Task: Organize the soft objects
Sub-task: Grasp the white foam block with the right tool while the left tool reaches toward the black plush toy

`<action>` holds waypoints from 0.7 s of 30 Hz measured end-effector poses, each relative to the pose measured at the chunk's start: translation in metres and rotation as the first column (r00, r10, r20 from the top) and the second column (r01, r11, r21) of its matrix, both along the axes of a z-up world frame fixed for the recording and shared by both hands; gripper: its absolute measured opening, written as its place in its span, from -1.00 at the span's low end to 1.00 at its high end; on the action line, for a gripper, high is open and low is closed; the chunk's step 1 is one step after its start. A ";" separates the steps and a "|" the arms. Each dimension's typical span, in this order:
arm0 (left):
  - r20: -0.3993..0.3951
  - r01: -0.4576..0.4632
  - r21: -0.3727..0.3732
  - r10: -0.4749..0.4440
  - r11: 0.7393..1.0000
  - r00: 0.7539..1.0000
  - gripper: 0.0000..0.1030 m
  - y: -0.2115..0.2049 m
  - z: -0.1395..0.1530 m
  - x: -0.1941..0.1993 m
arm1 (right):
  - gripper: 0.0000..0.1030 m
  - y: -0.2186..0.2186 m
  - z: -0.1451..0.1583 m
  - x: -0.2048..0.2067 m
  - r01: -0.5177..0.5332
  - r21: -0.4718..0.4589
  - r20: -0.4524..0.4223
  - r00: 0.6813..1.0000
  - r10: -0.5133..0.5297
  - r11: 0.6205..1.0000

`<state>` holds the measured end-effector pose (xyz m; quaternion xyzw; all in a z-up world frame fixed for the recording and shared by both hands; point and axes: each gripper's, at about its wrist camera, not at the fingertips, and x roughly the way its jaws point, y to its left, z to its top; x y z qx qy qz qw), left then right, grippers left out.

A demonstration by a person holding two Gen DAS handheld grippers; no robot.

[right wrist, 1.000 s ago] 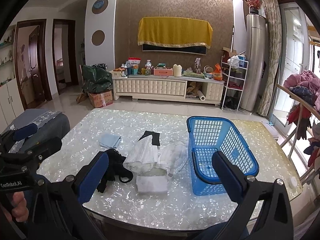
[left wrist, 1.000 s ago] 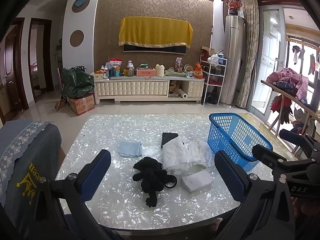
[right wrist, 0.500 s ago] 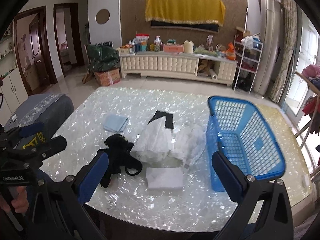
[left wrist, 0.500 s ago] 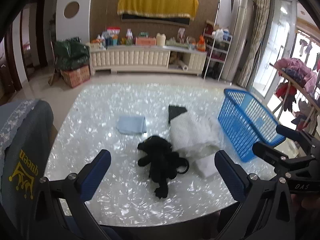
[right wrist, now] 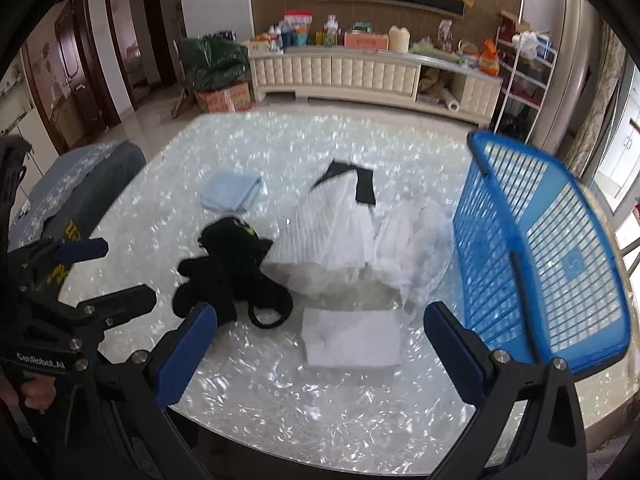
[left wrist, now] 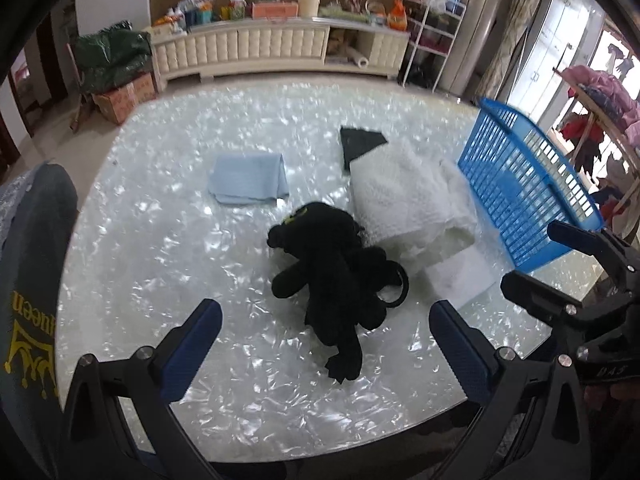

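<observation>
A black plush toy (left wrist: 332,264) lies on the pearly white table (left wrist: 180,248), straight ahead of my open, empty left gripper (left wrist: 326,344). A folded light blue cloth (left wrist: 249,178) lies beyond it. A white towel with a black patch (left wrist: 404,192) and a small folded white cloth (left wrist: 460,274) lie to its right. A blue basket (left wrist: 524,184) stands at the right. In the right wrist view, my open, empty right gripper (right wrist: 320,354) hangs over the small white cloth (right wrist: 352,336), with the plush (right wrist: 232,268) to the left and the basket (right wrist: 544,248) to the right.
A grey chair back with yellow lettering (left wrist: 28,292) stands at the table's left edge. A clothes rack (left wrist: 600,92) stands beyond the basket. A cream TV cabinet (right wrist: 360,72) with clutter lines the far wall.
Both grippers have tilted down and moved closer to the table. The plush and cloths now loom larger. Both stay open; nothing on the table has moved.
</observation>
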<state>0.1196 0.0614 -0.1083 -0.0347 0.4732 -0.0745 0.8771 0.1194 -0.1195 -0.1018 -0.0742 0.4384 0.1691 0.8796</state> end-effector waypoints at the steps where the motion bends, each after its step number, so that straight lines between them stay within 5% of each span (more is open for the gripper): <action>1: -0.013 0.004 -0.001 -0.004 1.000 1.000 1.00 0.000 -0.004 0.004 | 1.00 0.000 -0.001 0.001 -0.001 -0.002 -0.008 1.000 0.001 1.000; 14: -0.160 0.026 0.029 -0.021 0.999 0.987 1.00 -0.014 -0.055 0.053 | 1.00 -0.017 -0.043 0.028 0.037 -0.054 -0.138 0.989 -0.044 0.998; 21: -0.177 0.030 0.051 -0.020 0.998 0.984 1.00 -0.017 -0.070 0.066 | 1.00 -0.025 -0.062 0.034 0.060 -0.089 -0.193 0.978 -0.077 0.994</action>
